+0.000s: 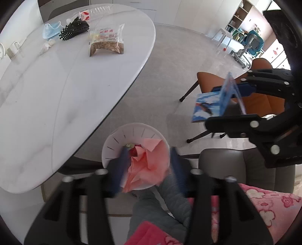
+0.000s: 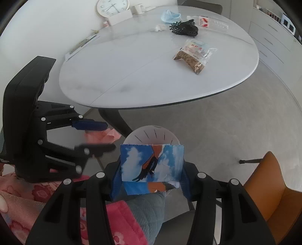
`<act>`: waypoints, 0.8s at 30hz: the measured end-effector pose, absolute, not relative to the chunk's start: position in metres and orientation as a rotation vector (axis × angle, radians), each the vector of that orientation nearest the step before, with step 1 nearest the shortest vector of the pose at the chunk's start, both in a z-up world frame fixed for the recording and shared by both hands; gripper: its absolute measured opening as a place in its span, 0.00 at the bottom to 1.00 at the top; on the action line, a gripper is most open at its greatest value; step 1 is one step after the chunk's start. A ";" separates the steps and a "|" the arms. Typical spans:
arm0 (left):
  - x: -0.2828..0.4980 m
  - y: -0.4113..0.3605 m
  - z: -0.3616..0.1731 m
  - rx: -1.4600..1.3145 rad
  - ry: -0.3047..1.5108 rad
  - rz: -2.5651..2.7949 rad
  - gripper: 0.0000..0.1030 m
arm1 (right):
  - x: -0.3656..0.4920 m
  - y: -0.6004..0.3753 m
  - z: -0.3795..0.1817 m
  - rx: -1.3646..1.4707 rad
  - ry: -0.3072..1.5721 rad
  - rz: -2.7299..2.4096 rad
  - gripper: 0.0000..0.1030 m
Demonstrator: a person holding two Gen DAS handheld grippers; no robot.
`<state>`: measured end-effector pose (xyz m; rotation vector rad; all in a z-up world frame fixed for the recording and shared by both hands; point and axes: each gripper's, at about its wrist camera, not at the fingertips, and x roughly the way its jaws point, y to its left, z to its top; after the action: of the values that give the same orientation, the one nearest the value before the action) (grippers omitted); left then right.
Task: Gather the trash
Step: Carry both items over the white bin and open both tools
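My left gripper (image 1: 150, 165) hangs over a white slotted bin (image 1: 113, 145) on the floor beside the table. Its jaws stand apart, with a crumpled pink paper (image 1: 149, 162) loose between them, over the bin's mouth. From the right wrist view the left gripper (image 2: 105, 136) shows at the left with the pink paper (image 2: 102, 134) between its fingers. My right gripper (image 2: 151, 181) is shut on a folded blue card box with a bird picture (image 2: 152, 164), just in front of the bin (image 2: 151, 132). The right gripper (image 1: 220, 105) and box (image 1: 206, 105) also appear in the left wrist view.
On the white oval table (image 1: 56, 98) lie a blue face mask (image 1: 50, 30), black mesh netting (image 1: 74, 29), a snack bag (image 1: 106, 41), a red-and-white carton (image 1: 85, 15) and a tissue (image 1: 47, 45). An orange chair (image 1: 264, 101) and a grey chair (image 1: 222, 164) stand close by.
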<state>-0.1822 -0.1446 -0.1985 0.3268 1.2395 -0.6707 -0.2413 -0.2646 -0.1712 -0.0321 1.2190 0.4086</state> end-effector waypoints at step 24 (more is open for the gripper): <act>-0.162 -0.090 -0.151 0.236 1.178 -0.395 0.89 | -0.234 -0.236 -0.183 -0.159 1.199 0.578 0.52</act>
<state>-0.1620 -0.0902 -0.1505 0.2356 1.1775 -0.3948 -0.2339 -0.2356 -0.1830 -0.1586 1.1995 0.5777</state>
